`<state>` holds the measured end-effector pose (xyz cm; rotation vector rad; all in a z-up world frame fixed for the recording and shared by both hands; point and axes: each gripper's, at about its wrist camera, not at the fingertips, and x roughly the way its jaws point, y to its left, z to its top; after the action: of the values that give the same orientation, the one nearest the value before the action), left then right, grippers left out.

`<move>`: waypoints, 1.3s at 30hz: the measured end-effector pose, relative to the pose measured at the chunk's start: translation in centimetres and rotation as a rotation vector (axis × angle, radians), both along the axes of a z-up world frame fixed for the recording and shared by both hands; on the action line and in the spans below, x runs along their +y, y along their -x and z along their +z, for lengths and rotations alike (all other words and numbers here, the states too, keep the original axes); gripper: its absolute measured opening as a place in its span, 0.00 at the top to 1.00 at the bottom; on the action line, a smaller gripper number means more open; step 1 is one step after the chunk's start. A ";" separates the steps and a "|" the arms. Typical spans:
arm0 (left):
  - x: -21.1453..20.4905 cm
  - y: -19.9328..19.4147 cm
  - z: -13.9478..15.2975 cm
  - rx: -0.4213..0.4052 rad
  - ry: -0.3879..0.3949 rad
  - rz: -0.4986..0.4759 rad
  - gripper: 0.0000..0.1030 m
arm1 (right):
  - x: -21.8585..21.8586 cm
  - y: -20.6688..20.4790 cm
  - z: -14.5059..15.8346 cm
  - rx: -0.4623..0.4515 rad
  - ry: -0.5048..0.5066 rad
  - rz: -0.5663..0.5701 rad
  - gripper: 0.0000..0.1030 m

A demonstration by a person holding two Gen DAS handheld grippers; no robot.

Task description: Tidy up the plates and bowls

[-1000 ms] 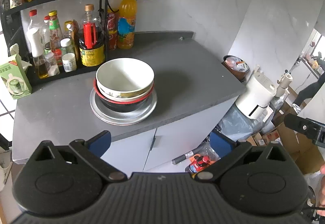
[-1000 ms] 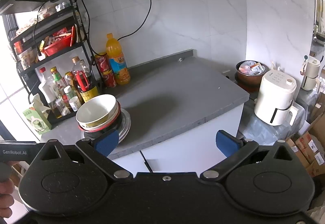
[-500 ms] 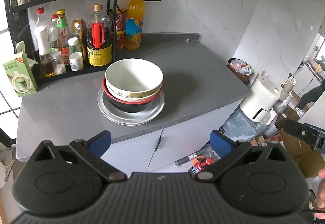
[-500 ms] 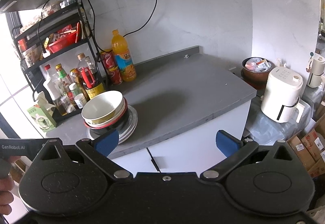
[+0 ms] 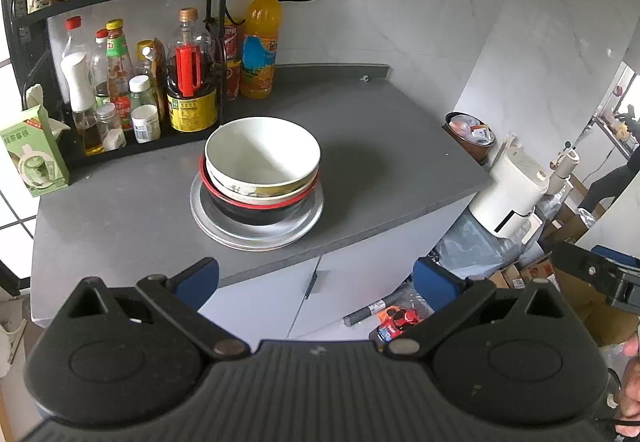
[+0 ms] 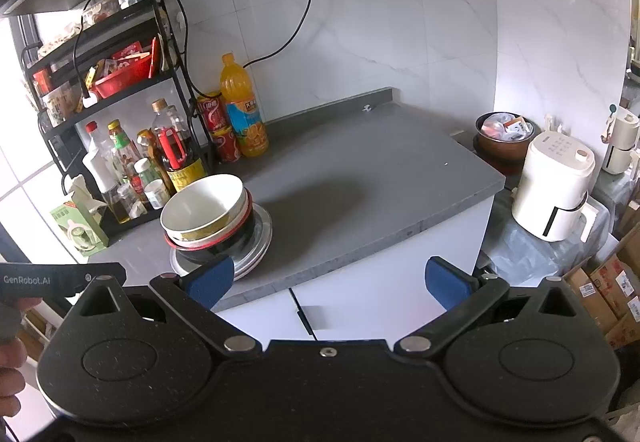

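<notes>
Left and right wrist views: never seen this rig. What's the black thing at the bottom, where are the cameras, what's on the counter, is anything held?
There is no robot arm. A person holds a hand-held two-finger gripper in each hand, and a fisheye camera on each looks forward along its fingers. The black shape filling the bottom of each picture is that gripper's own body, and the blue pads are its fingertips.

The left gripper and the right gripper are both open and hold nothing. Both are in front of the counter's edge, not over it.

On the grey counter stands one stack: a white bowl nested in a red-rimmed black bowl, on metal plates. Behind it are a black rack of condiment bottles and an orange drink bottle. Beyond the counter's right end stands a white appliance.
</notes>
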<state>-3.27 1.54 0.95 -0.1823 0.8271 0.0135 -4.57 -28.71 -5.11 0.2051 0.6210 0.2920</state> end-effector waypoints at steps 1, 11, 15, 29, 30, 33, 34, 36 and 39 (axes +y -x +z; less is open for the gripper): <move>0.1 -0.1 0.0 -0.001 0.003 0.001 0.01 | 0.0 0.0 0.0 0.000 0.001 -0.001 0.00; 0.2 -0.4 0.2 -0.006 0.006 -0.005 0.01 | 0.1 -0.2 0.1 0.001 0.007 -0.007 0.00; 0.3 -0.5 0.2 -0.005 0.006 -0.006 0.01 | 0.2 -0.3 0.1 0.002 0.008 -0.007 0.00; 0.3 -0.4 0.3 -0.004 0.001 -0.007 0.01 | 0.4 -0.1 0.2 0.007 0.005 -0.009 0.00; 0.3 -0.4 0.3 -0.004 0.002 -0.007 0.01 | 0.4 -0.1 0.2 0.006 0.006 -0.008 0.00; 0.2 -0.4 0.2 -0.001 0.001 -0.008 0.01 | 0.3 -0.1 0.2 0.007 0.005 -0.010 0.00; 0.2 -0.4 0.2 0.000 0.000 -0.010 0.01 | 0.2 0.0 0.1 0.006 0.003 -0.010 0.00; 0.1 -0.5 0.3 -0.001 -0.004 -0.014 0.01 | 0.0 0.0 0.1 0.008 0.002 -0.012 0.00; -0.2 -0.6 0.3 -0.004 -0.006 -0.012 0.01 | 0.0 0.0 0.1 0.009 0.002 -0.013 0.00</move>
<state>-2.64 1.33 1.28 -0.1720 0.8239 0.0041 -4.55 -28.76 -4.99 0.2082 0.6286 0.2778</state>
